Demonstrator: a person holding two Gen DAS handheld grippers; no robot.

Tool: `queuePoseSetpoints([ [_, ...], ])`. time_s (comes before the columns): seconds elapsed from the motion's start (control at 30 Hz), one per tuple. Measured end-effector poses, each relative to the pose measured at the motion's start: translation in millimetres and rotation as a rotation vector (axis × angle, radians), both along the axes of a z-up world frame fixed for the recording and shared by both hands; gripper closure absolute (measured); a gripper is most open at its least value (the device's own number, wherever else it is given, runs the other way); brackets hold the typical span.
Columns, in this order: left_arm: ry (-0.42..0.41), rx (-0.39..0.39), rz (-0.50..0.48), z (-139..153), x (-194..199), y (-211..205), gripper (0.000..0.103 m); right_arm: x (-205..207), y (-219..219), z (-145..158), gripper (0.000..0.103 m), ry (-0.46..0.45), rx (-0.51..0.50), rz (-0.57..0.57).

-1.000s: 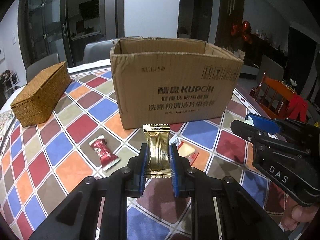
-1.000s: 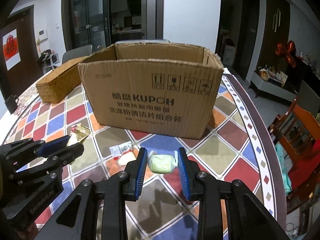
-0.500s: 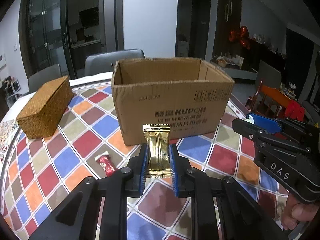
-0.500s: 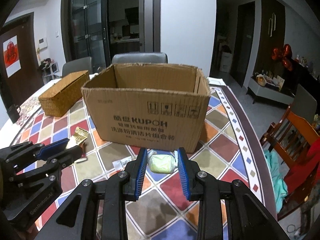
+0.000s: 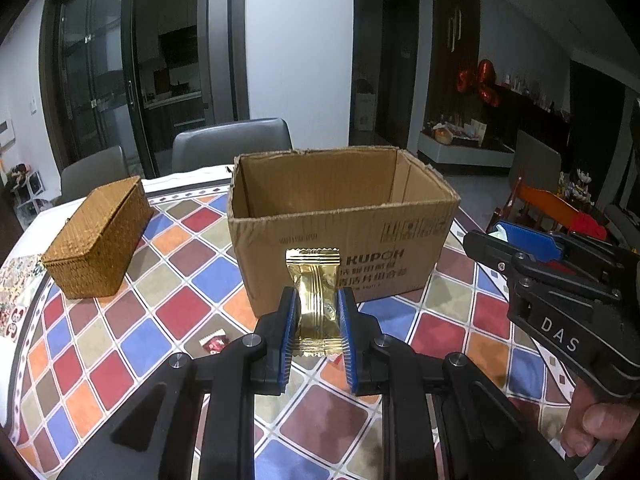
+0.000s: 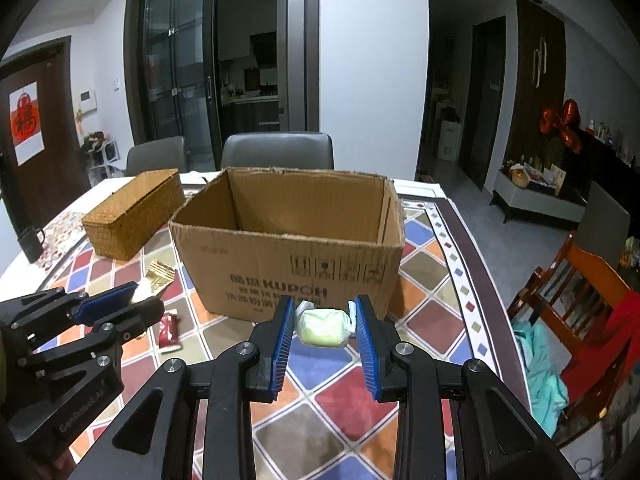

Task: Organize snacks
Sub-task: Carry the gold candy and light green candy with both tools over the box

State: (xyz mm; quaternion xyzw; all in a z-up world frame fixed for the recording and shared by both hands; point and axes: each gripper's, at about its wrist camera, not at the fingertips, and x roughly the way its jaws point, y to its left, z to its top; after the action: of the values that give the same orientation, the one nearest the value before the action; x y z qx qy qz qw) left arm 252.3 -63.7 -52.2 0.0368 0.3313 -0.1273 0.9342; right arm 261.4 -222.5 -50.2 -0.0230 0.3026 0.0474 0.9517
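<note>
A: What has changed since a second ago?

B: Both grippers have risen with their snacks. The cardboard box (image 5: 344, 236) sits lower in each frame now, and its open inside shows where before only its front wall did.

A: How does the gold packet lie?

B: The gold packet (image 5: 316, 300) stands upright at the centre of the left wrist view, long axis vertical, crimped top edge up against the box's front wall. The left gripper (image 5: 317, 328) has its jaws closed tight on the packet's lower half, one blue pad on each side.

A: And the other?

B: The pale green wrapped candy (image 6: 323, 327) lies crosswise at lower centre of the right wrist view, twisted ends pointing at the pads. The right gripper (image 6: 323, 330) has its jaws narrowly apart, clamped on those ends.

A: Anything left on the surface (image 5: 168, 312)?

B: A red candy (image 6: 168, 330) at lower left, beside the woven basket (image 5: 100, 240) side.
</note>
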Motion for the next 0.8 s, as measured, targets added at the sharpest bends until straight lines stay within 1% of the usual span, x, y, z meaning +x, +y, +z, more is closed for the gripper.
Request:
queuePoseSetpoints([
  [0.8,-0.039,-0.001,-0.003,31.1,26.8,0.8,0.082,26.9,0.8,33.1,0.071,-0.05,0.003,0.004],
])
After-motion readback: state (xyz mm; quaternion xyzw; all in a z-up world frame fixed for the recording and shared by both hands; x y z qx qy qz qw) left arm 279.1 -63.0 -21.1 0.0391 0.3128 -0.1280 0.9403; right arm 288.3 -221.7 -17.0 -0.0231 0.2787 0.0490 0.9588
